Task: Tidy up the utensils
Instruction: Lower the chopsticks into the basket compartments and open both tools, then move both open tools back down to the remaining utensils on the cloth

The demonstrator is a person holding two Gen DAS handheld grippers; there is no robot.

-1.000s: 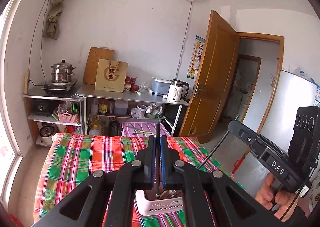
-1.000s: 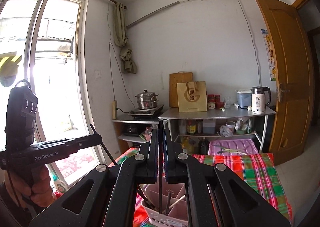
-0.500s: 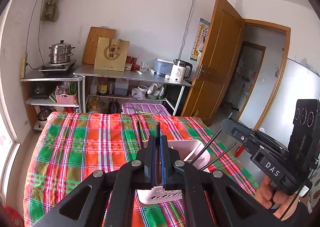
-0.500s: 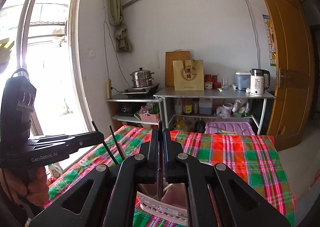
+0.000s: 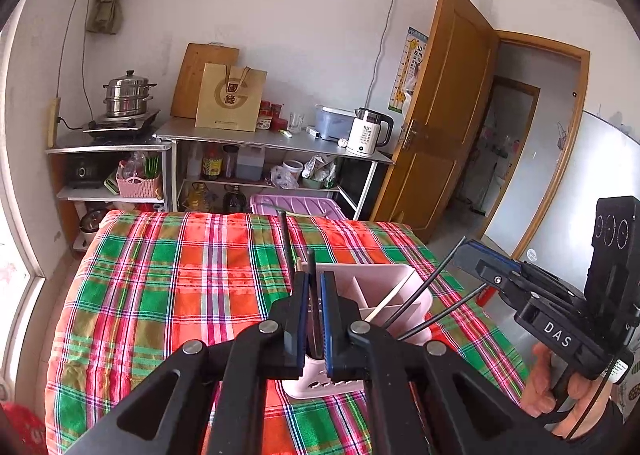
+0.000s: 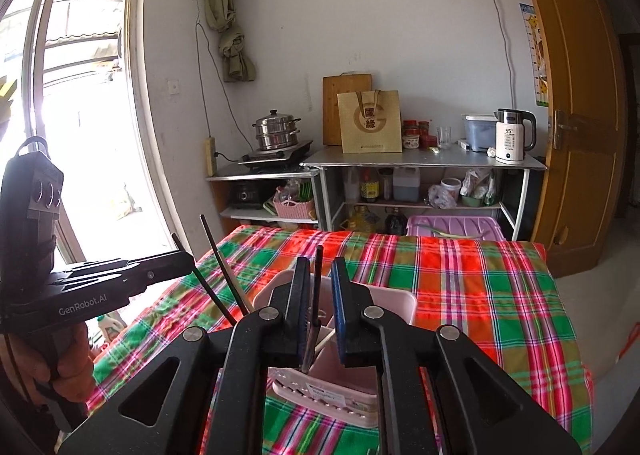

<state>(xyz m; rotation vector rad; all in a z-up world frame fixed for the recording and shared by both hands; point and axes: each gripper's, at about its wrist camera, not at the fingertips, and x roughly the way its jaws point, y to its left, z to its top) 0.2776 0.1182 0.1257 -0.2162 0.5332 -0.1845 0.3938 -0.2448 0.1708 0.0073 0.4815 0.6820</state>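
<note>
- Chopstick (image 5: 311,267), black, left wrist view: upright between jaws of left gripper (image 5: 315,279), clamped narrow on it, lower end down inside pink holder (image 5: 372,275) at 6 o'clock on plaid cloth (image 5: 180,295).
- Same view: two more black sticks (image 5: 424,282) plus pale stick (image 5: 384,305) leaning out of holder toward 3 o'clock.
- Right wrist view: right gripper (image 6: 320,271) slack, jaws just been opening, clear gap either side of second black chopstick (image 6: 317,283); loose, tip down in holder (image 6: 400,297) at 6 o'clock.
- Step, by judgement: dropping chopsticks into holder; right one let go, left one next.
- Next: ease left jaws apart, then lift both grippers straight up, clear of stick tops, no snagging holder rim.
</note>
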